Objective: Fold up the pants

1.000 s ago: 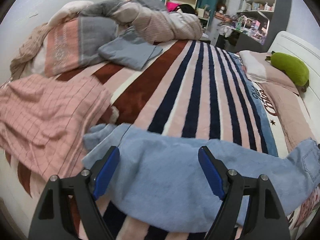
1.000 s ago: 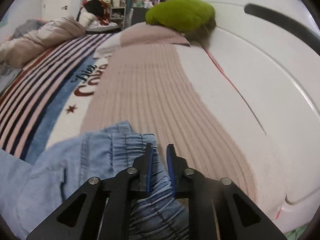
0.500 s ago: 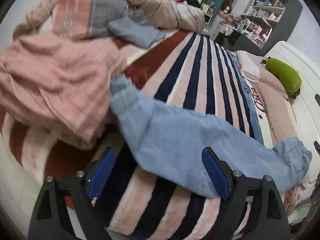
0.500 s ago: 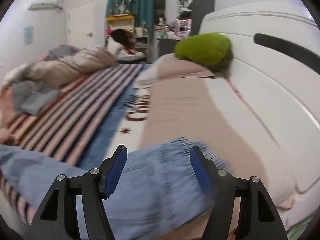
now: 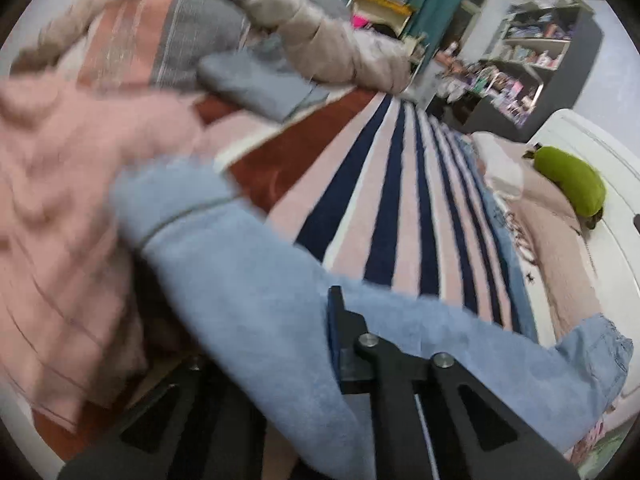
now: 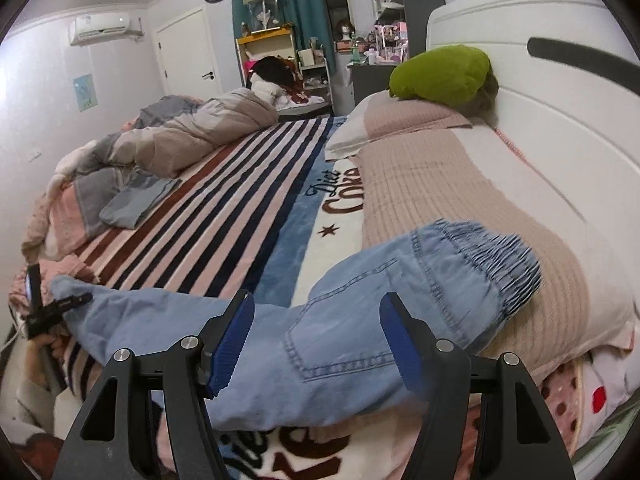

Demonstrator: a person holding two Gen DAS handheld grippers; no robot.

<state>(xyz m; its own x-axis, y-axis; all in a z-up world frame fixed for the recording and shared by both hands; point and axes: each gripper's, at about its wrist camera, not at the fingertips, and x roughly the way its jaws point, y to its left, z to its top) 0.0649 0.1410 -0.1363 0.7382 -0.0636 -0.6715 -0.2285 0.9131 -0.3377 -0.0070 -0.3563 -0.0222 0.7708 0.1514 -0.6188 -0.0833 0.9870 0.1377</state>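
Light blue pants [image 6: 360,320] lie across the near edge of the striped blanket [image 6: 224,216], waistband [image 6: 496,264] on the beige pillow at right, leg end at left. My right gripper [image 6: 316,340] is open and empty, its fingers astride the hip and pocket area. In the left wrist view the pants [image 5: 260,300] run from left to the waistband at far right. My left gripper [image 5: 276,344] is closed on the pants leg; only its right finger [image 5: 340,340] shows, the other is under the cloth. The left gripper also shows in the right wrist view [image 6: 44,308].
A pink checked blanket [image 5: 60,208] lies bunched at the left. A folded grey cloth [image 5: 256,88] and a rumpled quilt [image 6: 192,136] lie at the far side. A green plush [image 6: 440,72] sits on the pillow by the white headboard [image 6: 560,128].
My right gripper let go of the waistband, opened and pulled back. My left gripper moved in over the pants leg and closed on it; the left view is blurred by motion.
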